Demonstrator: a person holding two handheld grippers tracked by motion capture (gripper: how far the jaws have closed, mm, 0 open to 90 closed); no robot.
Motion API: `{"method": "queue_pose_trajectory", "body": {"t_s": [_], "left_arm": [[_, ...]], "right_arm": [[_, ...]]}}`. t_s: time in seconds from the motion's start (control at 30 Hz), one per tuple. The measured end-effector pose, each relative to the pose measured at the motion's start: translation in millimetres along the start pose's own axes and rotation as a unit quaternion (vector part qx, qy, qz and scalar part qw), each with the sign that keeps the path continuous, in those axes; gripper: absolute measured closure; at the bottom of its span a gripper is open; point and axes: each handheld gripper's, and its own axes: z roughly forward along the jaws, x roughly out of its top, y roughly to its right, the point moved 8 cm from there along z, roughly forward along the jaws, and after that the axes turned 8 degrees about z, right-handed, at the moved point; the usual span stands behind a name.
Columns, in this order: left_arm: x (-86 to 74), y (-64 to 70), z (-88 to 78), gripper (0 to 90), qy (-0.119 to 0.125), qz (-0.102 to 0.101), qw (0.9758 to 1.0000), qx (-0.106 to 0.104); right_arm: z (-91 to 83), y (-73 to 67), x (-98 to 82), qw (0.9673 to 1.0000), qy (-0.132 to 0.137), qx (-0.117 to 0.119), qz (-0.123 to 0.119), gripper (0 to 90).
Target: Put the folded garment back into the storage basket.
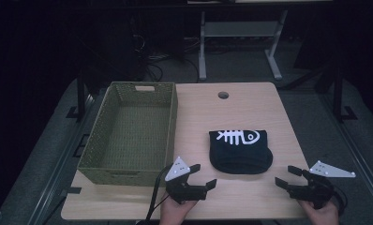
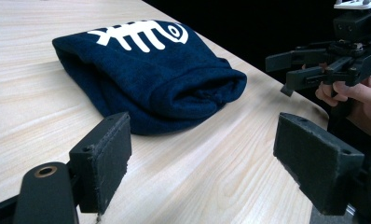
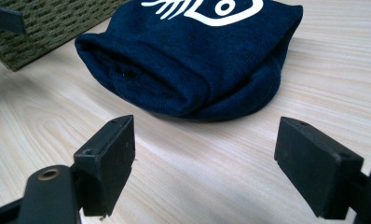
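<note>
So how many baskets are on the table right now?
1. The green woven basket sits on the left half of the table, beside the folded dark blue cloth. It looks empty.

Dim lab: bare desk frame (image 1: 241,33), cables (image 1: 152,58)

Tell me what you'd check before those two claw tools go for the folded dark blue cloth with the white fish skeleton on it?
1. Left gripper jaws open, nothing between them: ok.
2. Right gripper jaws open, nothing between them: ok.
3. Folded navy blue cloth with the white fish-bone print lies flat on the light wooden table, apart from both grippers: ok.
4. Bare wood between each gripper and the cloth, nothing in the way: ok.
5. Olive-green woven basket stands upright beside the cloth, nothing seen inside: ok.
6. Whether the cloth's folds will hold together when lifted: cannot tell.
</note>
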Motion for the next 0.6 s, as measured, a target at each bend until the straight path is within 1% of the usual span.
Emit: {"method": "queue_pose_trajectory", "body": {"t_s": [0.17,0.3,0.37,0.43,0.47,0.5,0.53,0.6], "left_arm": [[3.9,-1.6,3.6,18.5,0.001,-0.001,1.0000,0.002],[6.6,-3.7,4.4,18.5,-0.001,0.002,1.0000,0.007],[10.5,-6.3,6.6,18.5,0.000,-0.008,0.9999,0.010],[12.5,-7.3,7.9,18.5,0.002,-0.008,0.9999,0.013],[16.5,-8.5,10.6,18.5,0.002,-0.005,0.9999,0.016],[16.5,-8.5,10.6,18.5,0.002,-0.005,0.9999,0.016],[19.3,-10.1,14.3,18.5,0.000,0.001,0.9997,0.026],[20.6,-11.9,20.0,18.5,-0.003,-0.002,0.9996,0.028]], "right_arm": [[1.4,3.4,1.5,1.0000,-0.003,-0.003,0.005,18.8],[1.6,5.3,5.4,1.0000,-0.003,-0.005,0.002,18.2],[2.8,6.7,10.7,1.0000,-0.003,-0.004,0.005,17.8],[3.5,7.0,12.9,1.0000,-0.003,-0.004,0.004,17.5],[4.7,8.1,18.5,1.0000,-0.001,-0.009,-0.002,17.4],[4.7,8.1,18.5,1.0000,-0.001,-0.009,-0.002,17.4],[5.5,8.8,24.0,0.9999,-0.001,-0.011,-0.006,17.4],[6.4,10.0,29.2,0.9999,-0.001,-0.011,-0.007,17.4]]}}
